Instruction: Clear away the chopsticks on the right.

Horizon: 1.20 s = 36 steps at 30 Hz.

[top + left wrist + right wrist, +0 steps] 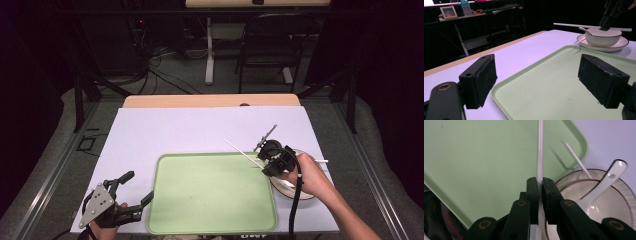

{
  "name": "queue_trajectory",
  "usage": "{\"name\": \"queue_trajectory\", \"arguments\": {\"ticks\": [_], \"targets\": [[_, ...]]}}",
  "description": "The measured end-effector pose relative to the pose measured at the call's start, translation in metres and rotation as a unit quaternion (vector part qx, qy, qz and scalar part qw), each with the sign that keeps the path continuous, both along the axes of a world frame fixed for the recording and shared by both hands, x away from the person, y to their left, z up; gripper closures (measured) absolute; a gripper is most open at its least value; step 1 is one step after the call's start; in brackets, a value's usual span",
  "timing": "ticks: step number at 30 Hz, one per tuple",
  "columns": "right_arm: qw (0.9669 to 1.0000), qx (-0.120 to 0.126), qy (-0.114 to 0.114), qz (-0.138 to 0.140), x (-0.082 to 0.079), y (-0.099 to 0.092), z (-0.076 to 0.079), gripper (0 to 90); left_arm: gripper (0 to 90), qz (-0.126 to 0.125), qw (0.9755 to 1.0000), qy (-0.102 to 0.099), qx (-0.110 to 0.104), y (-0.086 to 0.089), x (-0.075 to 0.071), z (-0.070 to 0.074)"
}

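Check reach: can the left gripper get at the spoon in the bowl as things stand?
Probably not without a long stretch. The left gripper sits open at the tray's near-left corner; the spoon lies in the bowl beyond the tray's far side, where the right gripper holds a chopstick above it.

The bowl [295,186] beside the tray [210,200] is largely hidden by the right hand [310,177]; its contents perhaps cannot be told.

I see a pale green tray [210,195] on lavender table cover [165,130]. Bowl [602,37] white, ribbed; plate [621,43] white, dark rim. Chopstick [540,150] white, spoon [607,180] white. Gripper jaws black.
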State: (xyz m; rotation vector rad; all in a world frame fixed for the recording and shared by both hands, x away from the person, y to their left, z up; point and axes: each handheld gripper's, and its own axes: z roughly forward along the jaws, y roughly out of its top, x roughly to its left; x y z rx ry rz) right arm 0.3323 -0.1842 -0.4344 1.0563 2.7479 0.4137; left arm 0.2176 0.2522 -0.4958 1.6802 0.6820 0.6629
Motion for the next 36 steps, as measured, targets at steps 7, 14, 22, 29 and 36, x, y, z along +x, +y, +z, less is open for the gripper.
{"name": "queue_trajectory", "arguments": {"ticks": [7, 14, 22, 29, 36], "targets": [[0.9995, 0.025, 0.015, -0.01, -0.005, 0.003, -0.018, 84.0, 15.2, -0.002, 1.0, 0.0, 0.001, 0.0, 0.0, 0.0], [0.9969, 0.052, 0.048, -0.035, -0.01, 0.001, -0.043, 84.1, 15.3, 0.001, 1.0, -0.001, -0.001, 0.0, 0.0, 0.0], [0.9928, 0.09, 0.058, -0.054, -0.014, 0.003, -0.055, 84.4, 15.2, 0.0, 1.0, -0.002, -0.001, 0.001, -0.001, 0.0], [0.9879, 0.116, 0.064, -0.081, -0.019, -0.001, -0.071, 84.3, 15.3, -0.001, 1.0, -0.002, -0.001, 0.0, -0.001, 0.0], [0.9872, 0.11, 0.073, -0.09, -0.017, 0.002, -0.083, 84.3, 15.3, 0.001, 1.0, -0.001, -0.003, 0.001, 0.0, 0.0]]}}
